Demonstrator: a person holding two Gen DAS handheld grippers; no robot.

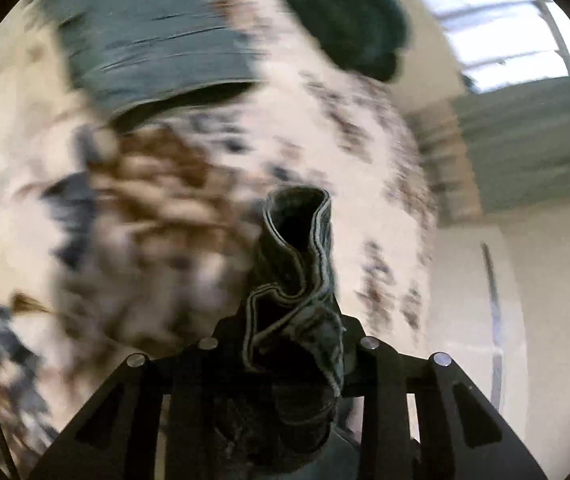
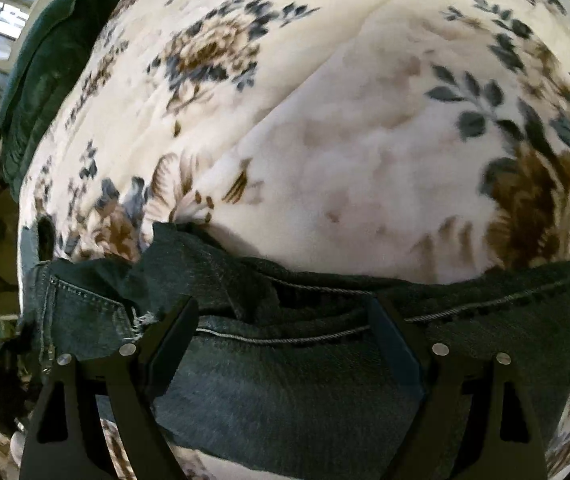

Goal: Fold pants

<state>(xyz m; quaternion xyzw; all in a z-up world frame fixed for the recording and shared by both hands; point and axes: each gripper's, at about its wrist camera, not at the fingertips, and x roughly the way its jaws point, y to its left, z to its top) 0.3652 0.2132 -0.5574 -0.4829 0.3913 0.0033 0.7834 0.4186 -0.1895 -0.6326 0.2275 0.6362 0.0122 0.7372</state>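
Note:
The pants are dark blue-green jeans. In the left wrist view my left gripper (image 1: 291, 344) is shut on a bunched fold of the jeans (image 1: 297, 276), with the hem edge curling up above the jaws; the view is blurred by motion. In the right wrist view the jeans (image 2: 285, 384) lie flat across the floral blanket (image 2: 325, 140), seams running left to right. My right gripper (image 2: 285, 312) is open, its fingers (image 2: 173, 340) spread wide just over the denim, holding nothing.
A stack of folded grey-blue cloth (image 1: 153, 36) and a dark green garment (image 1: 341, 12) lie farther up the bed; the green garment also shows in the right wrist view (image 2: 49, 64). A window (image 1: 493, 20) and white wall are at the right.

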